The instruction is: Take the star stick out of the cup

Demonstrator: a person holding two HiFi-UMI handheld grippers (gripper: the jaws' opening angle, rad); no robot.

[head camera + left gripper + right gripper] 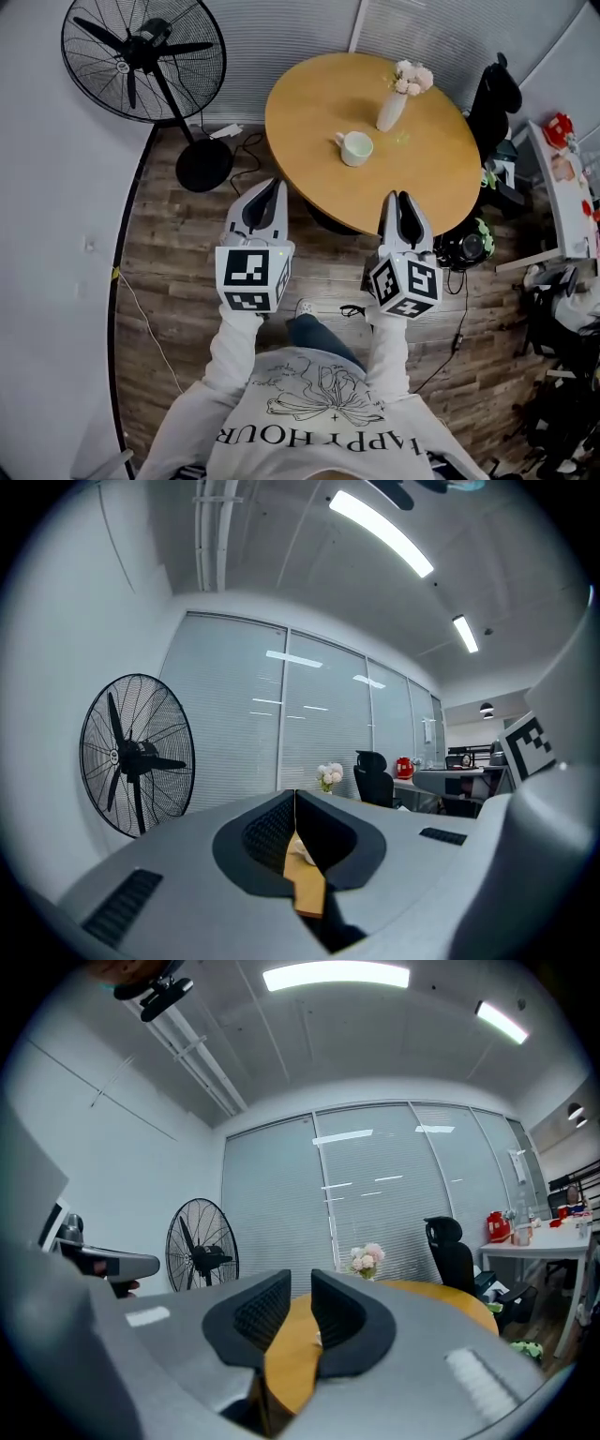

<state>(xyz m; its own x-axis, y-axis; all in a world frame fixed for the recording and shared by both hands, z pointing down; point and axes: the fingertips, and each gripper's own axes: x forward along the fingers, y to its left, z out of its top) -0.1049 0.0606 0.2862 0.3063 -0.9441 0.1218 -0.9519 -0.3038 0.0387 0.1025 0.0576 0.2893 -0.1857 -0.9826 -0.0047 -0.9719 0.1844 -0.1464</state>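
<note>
Cup (355, 148) white, on round tabletop (300, 112), beside flower vase (391, 108) | left gripper (276, 182) fingers shut, empty | right gripper (398, 196) fingers slightly apart, empty | both near tabletop edge, apart from cup

One cup (356, 148), one vase (390, 111) — one fan (143, 58)

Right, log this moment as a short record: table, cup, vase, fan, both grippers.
table: round, wooden
cup: white, upright on the table, nothing seen standing in it
vase: white, pale flowers, beyond the cup
fan: on the floor, left of the table
left gripper: jaws together, empty, short of the table
right gripper: jaws slightly apart, empty, at the table's near edge
</note>
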